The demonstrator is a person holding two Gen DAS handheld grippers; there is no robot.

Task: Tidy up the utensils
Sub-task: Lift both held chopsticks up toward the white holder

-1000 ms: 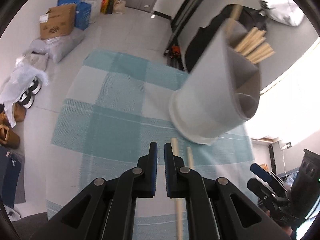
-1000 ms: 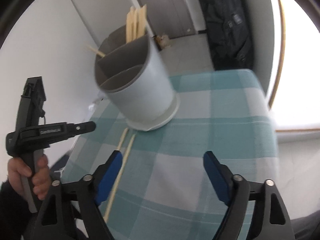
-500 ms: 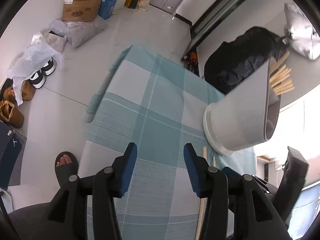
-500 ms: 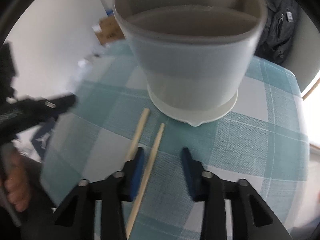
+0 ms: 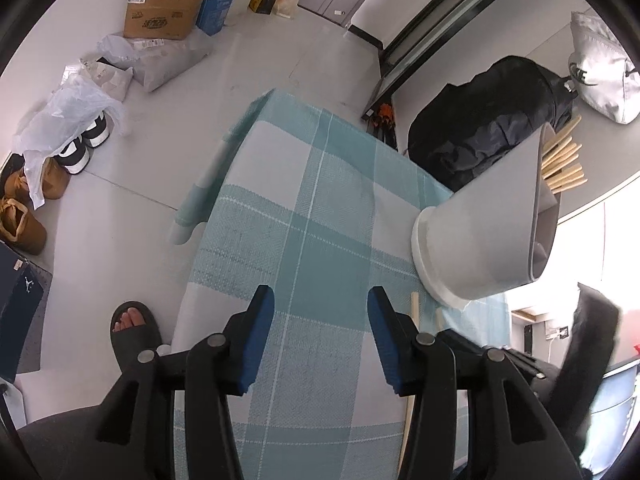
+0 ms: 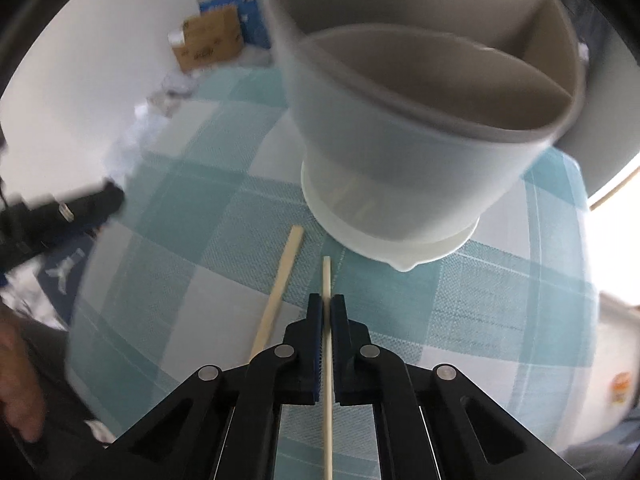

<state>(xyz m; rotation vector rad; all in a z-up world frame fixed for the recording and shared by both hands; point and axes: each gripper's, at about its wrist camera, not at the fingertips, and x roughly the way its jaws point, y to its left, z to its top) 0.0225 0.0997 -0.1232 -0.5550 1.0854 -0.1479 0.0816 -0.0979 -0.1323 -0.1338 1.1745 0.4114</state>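
A grey divided utensil holder (image 6: 420, 120) stands on the blue checked cloth (image 6: 500, 292); several wooden chopsticks (image 5: 564, 160) stick out of its far compartment. Two wooden chopsticks lie on the cloth in front of it. My right gripper (image 6: 327, 308) is shut on the right-hand chopstick (image 6: 327, 276), which runs between its pads. The other chopstick (image 6: 280, 284) lies free just to the left. My left gripper (image 5: 320, 328) hovers open over the cloth (image 5: 320, 216), nothing between its fingers, with the holder (image 5: 480, 240) and a chopstick end (image 5: 414, 312) to its right.
The cloth-covered table is small, with its edges close on all sides. On the floor beyond are cardboard boxes (image 5: 164, 8), plastic bags (image 5: 68, 108) and shoes. A sandalled foot (image 5: 134, 332) stands by the near left edge. A black bag (image 5: 488, 128) sits behind the holder.
My right gripper moved in toward the holder and closed on the right-hand chopstick. My left gripper opened, let go of its chopstick and drew left.
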